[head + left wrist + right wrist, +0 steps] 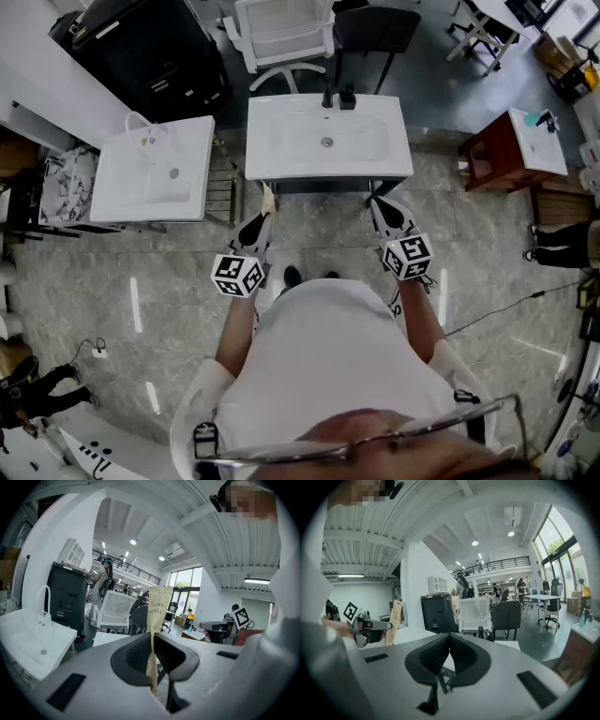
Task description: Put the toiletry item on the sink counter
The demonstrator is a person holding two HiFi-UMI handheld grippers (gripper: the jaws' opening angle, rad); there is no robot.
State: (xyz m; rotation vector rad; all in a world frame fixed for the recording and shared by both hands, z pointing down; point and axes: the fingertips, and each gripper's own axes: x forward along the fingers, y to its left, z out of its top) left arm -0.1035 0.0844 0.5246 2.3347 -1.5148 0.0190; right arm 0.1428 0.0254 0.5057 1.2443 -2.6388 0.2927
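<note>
A flat tan cardboard toothbrush box (pixel 158 606) stands upright between the jaws of my left gripper (pixel 152 660), which is shut on its lower part. In the head view the left gripper (pixel 265 202) holds the box (pixel 268 197) just in front of the white sink counter (pixel 281 155), near its front left corner. My right gripper (pixel 380 204) hovers at the counter's front right corner. Its jaws (pixel 449 651) are shut with nothing between them. From the right gripper view the box (pixel 395 620) shows at the left, upright.
A black faucet (pixel 336 97) stands at the back of the counter's basin. A second white sink unit (pixel 155 169) is to the left, a white chair (pixel 281 33) and a black cabinet (pixel 155 52) behind. A red-brown side table (pixel 497 155) stands at the right.
</note>
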